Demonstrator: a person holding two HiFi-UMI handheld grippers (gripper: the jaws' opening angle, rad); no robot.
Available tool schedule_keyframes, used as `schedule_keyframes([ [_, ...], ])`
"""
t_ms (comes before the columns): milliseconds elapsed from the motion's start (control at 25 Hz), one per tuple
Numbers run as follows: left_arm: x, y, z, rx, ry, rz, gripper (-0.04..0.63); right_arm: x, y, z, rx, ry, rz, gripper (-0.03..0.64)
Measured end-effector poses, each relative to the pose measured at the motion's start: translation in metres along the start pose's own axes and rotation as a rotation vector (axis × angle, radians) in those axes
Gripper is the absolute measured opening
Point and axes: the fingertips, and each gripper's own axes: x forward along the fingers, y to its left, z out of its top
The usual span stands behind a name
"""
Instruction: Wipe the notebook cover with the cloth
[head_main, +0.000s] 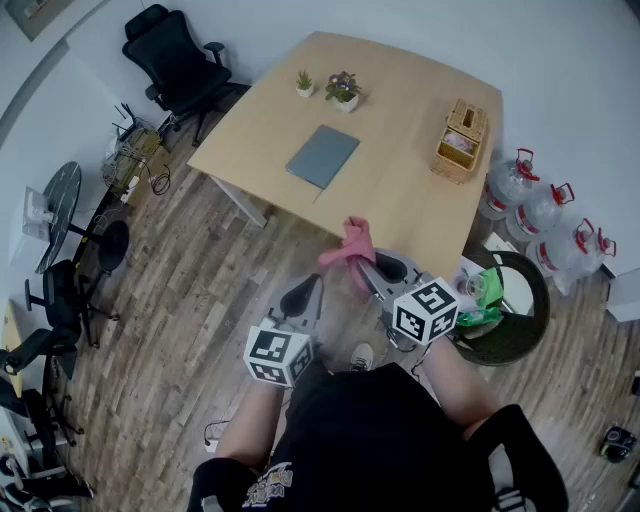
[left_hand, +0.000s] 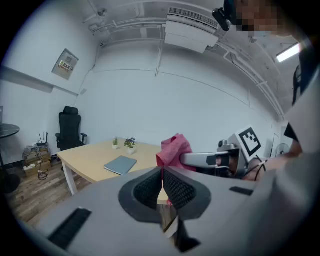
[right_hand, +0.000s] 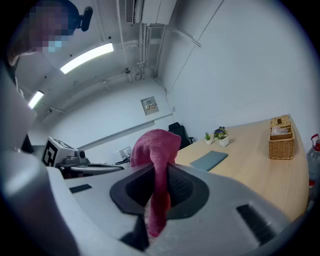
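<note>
Pink cloth (head_main: 352, 243) sits pinched in the right gripper's (head_main: 366, 268) closed jaws, the left gripper (head_main: 310, 290) shut on nothing, and the grey notebook (head_main: 323, 155) lies unheld on the table (head_main: 400, 210) at twelve o'clock, so a hard wipe might slide it.

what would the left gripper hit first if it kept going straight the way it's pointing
Most likely the cloth hanging from the right gripper, which shows just past the tips of the left gripper; the table edge lies beyond. Depth is hard to judge.
</note>
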Motion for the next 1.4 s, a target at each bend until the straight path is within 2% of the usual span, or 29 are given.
schedule_keyframes([
  [680,0.0,0.035,0.008,0.004,0.012,0.005,0.009,0.033,0.003,0.003,0.028,-0.006,-0.003,0.058],
  [1040,0.004,0.084,0.013,-0.045,0.013,-0.02,0.009,0.076,0.005,0.006,0.05,0.005,-0.04,0.058],
  [1400,0.011,0.144,0.019,-0.061,0.025,-0.069,0.009,0.129,0.01,0.012,0.067,0.009,-0.1,0.058],
])
